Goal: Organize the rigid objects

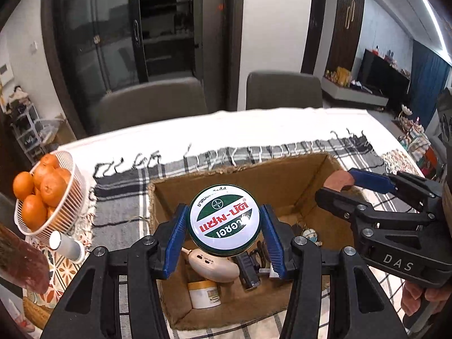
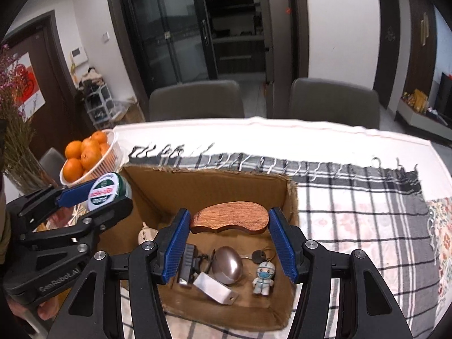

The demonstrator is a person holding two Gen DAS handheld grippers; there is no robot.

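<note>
My left gripper [image 1: 224, 221] is shut on a round green tin with a white lid [image 1: 224, 220] and holds it above the open cardboard box [image 1: 282, 178]. The tin also shows in the right wrist view [image 2: 106, 190]. My right gripper [image 2: 229, 220] is shut on a kidney-shaped wooden piece [image 2: 229, 218] above the same box [image 2: 197, 186]; the piece's end shows in the left wrist view [image 1: 340, 179]. Inside the box lie a white jar [image 1: 204, 293], a white oval device [image 1: 213, 265], a metal egg shape [image 2: 227, 264], a keyring figure [image 2: 264, 278] and a black adapter [image 2: 186, 265].
A white basket of oranges [image 1: 42, 195] stands left of the box on the table, with a white cylinder [image 1: 66, 244] beside it. A checked cloth [image 2: 353, 197] covers the table. Two grey chairs [image 2: 333, 101] stand at the far edge.
</note>
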